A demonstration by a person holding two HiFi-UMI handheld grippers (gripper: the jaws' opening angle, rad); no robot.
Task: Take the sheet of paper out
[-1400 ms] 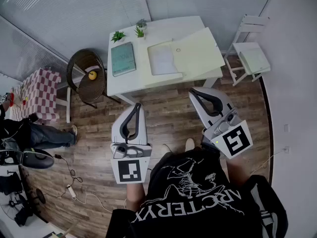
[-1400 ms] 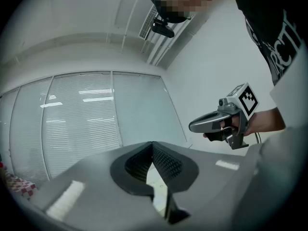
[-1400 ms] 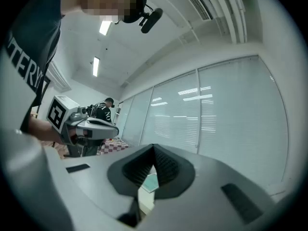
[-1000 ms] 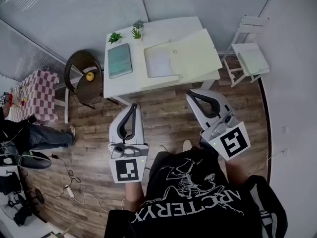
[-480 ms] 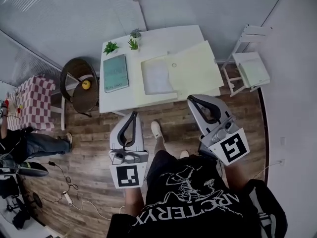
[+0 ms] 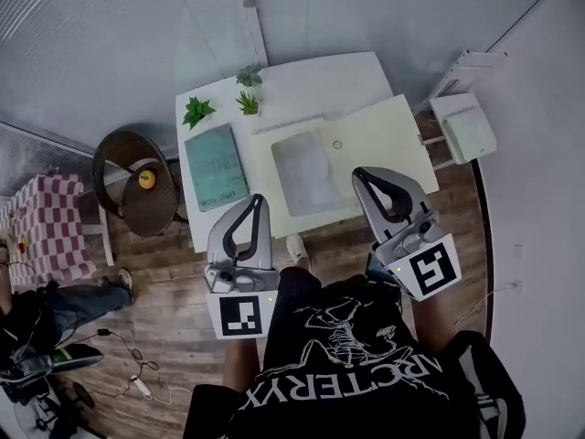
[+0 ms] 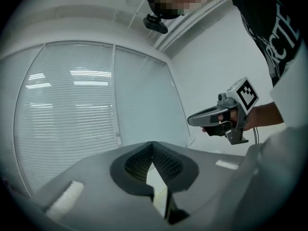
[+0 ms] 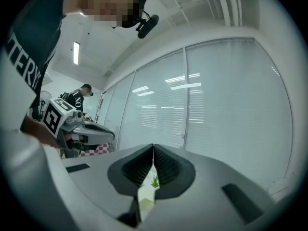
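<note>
White paper sheet lies flat on left half of open pale-yellow card folder, on white rectangular table. L claw & R claw: both closed tip-to-tip, empty, held in air at folder's near side.

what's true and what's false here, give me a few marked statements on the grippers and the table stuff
1. The left gripper and the right gripper are both shut and hold nothing. True.
2. The sheet lies on the open folder. True.
3. The book lies to the right of the folder. False: it lies to the folder's left.
4. Three plants stand on the table. False: there are two plants, at the far edge.
</note>
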